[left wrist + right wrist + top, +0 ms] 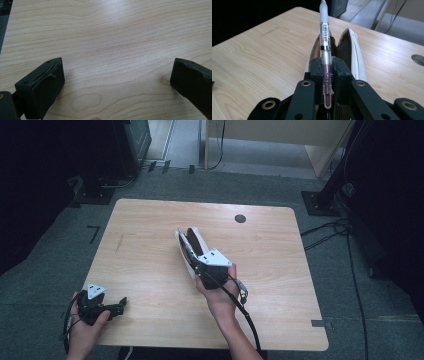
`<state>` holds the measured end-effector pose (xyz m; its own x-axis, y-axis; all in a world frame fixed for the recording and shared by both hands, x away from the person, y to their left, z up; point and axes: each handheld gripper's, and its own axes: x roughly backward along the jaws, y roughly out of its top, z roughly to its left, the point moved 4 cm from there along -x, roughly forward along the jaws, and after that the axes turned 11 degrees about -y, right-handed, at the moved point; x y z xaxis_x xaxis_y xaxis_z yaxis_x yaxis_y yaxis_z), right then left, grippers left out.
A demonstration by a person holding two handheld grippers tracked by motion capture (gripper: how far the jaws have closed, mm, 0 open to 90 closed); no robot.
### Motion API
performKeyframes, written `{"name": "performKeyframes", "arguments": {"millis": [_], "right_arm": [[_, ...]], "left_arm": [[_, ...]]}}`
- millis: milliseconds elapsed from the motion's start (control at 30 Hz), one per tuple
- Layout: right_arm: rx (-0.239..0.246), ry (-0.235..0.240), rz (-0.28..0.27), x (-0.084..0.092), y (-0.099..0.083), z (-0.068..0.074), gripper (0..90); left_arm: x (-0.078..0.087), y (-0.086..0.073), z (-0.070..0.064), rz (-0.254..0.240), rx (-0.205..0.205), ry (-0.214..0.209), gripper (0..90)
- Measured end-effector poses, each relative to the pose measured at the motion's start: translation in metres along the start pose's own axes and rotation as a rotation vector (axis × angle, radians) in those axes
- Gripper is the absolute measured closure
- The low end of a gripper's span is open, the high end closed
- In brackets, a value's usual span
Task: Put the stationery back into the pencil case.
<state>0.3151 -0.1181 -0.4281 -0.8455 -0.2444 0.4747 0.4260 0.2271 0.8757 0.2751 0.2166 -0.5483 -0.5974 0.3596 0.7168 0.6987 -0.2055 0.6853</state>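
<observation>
My right gripper [327, 75] has its jaws pinched tight on a clear pen [325, 47], pads pressing on the lower part of the barrel, so it's a proper grip and not just hovering around it. In the right gripper view the pen's long axis runs almost straight up the middle of the frame: the dark reddish back end sticks out below the pads toward the bottom edge, and the white cap end points up and away, reaching the top edge. Right behind it lies a white pencil case [354, 52], zip open, dark mesh lining showing. It runs the same way as the pen, so the pen lines up over the opening. I can't tell whether the two touch.

In the high view that gripper [196, 254] sits mid-frame over the case [184, 251], which points toward the upper left of the wooden table [150, 225].

My left gripper [121, 304] is down in the lower left corner of the high view, near the table's edge. In its own view the jaws stand wide apart with nothing between them, just bare wood grain [112, 50].
</observation>
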Motion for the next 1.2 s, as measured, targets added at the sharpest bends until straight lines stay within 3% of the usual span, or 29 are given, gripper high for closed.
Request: {"name": "performKeyframes", "arguments": {"millis": [267,700,1200], "right_arm": [[-0.024,-0.056,0.047,-0.016,-0.003,-0.002,80.0],[-0.029,-0.052,0.132,-0.036,-0.003,0.001,79.7],[-0.023,-0.053,0.147,-0.045,0.0,0.003,78.9]], "left_arm": [[0.0,0.0,0.0,0.001,0.001,-0.001,0.0],[0.0,0.0,0.0,0.002,0.0,-0.001,0.0],[0.0,0.0,0.0,0.001,0.001,-0.001,0.0]]}}
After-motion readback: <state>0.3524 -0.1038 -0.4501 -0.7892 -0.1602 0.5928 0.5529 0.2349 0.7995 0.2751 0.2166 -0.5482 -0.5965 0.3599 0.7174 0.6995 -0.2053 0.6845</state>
